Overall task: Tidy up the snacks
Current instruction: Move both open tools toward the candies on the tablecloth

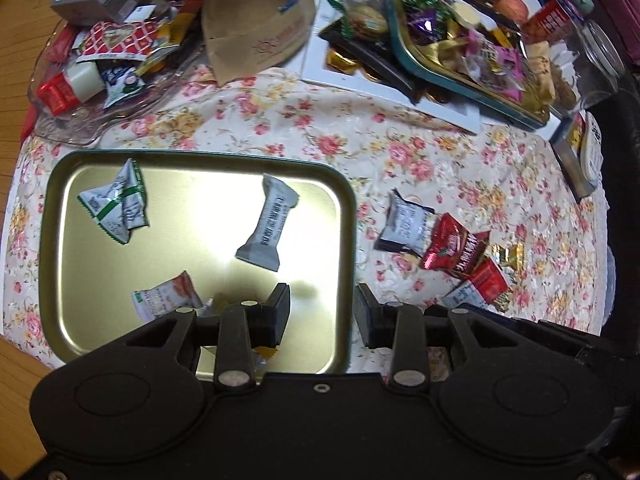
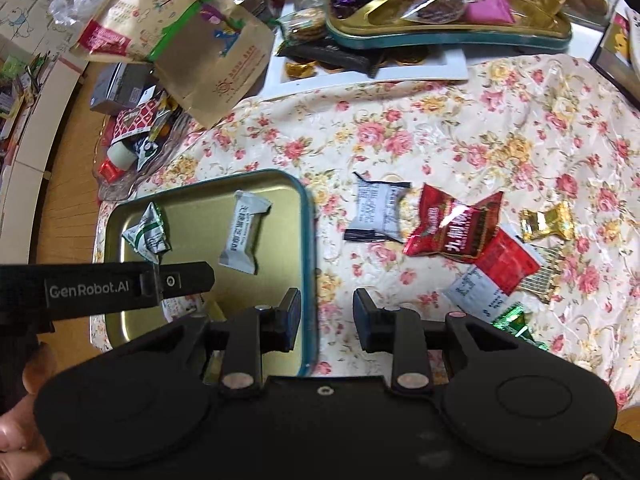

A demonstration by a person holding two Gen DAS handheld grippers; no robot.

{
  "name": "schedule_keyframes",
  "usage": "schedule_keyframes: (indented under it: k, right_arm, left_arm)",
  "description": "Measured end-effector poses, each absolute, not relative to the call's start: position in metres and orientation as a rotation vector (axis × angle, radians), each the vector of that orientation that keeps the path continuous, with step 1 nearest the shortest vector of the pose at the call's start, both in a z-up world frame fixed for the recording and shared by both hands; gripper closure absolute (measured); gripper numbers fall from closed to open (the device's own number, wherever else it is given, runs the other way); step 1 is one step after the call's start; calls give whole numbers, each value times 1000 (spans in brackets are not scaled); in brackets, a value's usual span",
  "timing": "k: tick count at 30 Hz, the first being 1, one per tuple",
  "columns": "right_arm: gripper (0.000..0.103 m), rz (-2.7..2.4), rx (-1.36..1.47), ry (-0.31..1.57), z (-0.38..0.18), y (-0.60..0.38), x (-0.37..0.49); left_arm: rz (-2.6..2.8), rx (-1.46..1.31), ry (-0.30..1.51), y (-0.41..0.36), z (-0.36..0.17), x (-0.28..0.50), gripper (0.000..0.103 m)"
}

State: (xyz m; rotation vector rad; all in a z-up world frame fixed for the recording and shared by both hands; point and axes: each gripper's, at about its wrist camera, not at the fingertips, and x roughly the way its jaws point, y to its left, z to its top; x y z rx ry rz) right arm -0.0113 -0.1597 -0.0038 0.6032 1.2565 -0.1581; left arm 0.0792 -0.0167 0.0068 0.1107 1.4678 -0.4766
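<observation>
A gold tray with a teal rim (image 1: 60, 240) (image 2: 310, 240) lies on the flowered cloth. It holds a green-white packet (image 1: 116, 208), a grey-white packet (image 1: 268, 228) and an orange-white packet (image 1: 168, 296). To the right of the tray on the cloth lie a white-black packet (image 2: 376, 212), a red packet (image 2: 452, 228), a red-white packet (image 2: 496, 272), a gold candy (image 2: 548, 220) and a green foil sweet (image 2: 512, 320). My left gripper (image 1: 322, 312) hangs open over the tray's right rim, holding nothing. My right gripper (image 2: 328, 316) also stands open and holds nothing, straddling the same rim.
A glass dish (image 1: 80, 120) of snacks sits at the far left, with a brown paper bag (image 1: 256, 28) behind it. A teal tray full of sweets (image 1: 460, 40) rests on a white board at the back. A glass jar (image 1: 600, 56) stands at the far right. A hand (image 2: 16, 420) shows at the lower left.
</observation>
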Motion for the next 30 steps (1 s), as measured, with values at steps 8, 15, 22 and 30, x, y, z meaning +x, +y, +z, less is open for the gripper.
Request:
schedule_keyframes:
  k: [8, 15, 22, 30]
  right_arm:
    - [71, -206, 663, 1242, -2, -192, -32]
    - [71, -258, 709, 1220, 0, -222, -55]
    - [71, -328, 749, 1214, -7, -252, -78]
    - [71, -385, 795, 1217, -17, -279, -106]
  left_arm:
    - [-531, 157, 1445, -46, 12, 57, 58]
    - [-607, 166, 1443, -72, 16, 40, 58]
    - [-631, 211, 1437, -96, 15, 26, 58]
    - [-642, 247, 1438, -121, 9, 10, 58]
